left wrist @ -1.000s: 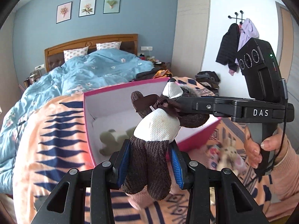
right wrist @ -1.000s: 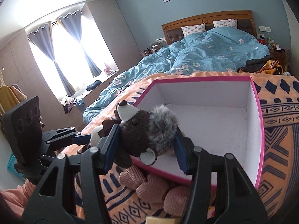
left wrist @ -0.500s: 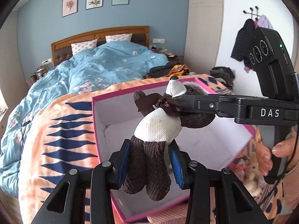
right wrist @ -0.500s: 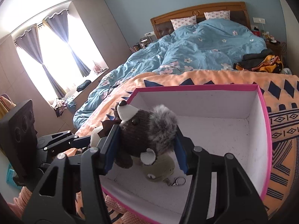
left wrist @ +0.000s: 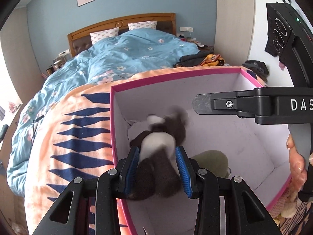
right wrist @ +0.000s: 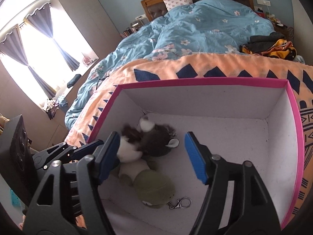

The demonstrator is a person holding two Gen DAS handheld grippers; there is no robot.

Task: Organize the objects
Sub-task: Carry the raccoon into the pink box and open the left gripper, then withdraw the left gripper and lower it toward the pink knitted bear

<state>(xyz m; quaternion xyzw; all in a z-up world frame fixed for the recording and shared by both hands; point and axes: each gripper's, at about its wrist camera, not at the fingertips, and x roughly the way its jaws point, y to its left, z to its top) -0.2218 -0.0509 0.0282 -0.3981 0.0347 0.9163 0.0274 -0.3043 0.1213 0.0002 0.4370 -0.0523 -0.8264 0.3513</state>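
A brown and white plush animal (left wrist: pixel 160 146) hangs inside the pink-rimmed white box (left wrist: pixel 176 76), blurred by motion. My left gripper (left wrist: pixel 157 168) is shut on its legs. In the right wrist view the plush (right wrist: pixel 148 141) lies low in the box (right wrist: pixel 195 83), over an olive plush keychain (right wrist: pixel 154 186) on the box floor. My right gripper (right wrist: pixel 152 156) is open and empty above the box, its jaws wide apart; it also shows in the left wrist view (left wrist: pixel 254 105).
The box sits on an orange and navy patterned blanket (right wrist: pixel 215 66) on a bed with a blue floral duvet (right wrist: pixel 205 25). Folded clothes (right wrist: pixel 268 45) lie at the bed's right edge. A window with curtains (right wrist: pixel 39 45) is at the left.
My right gripper has opened and let go of the plush's head. The plush has dropped down into the box, still held by my left gripper. Both grippers moved over the box.
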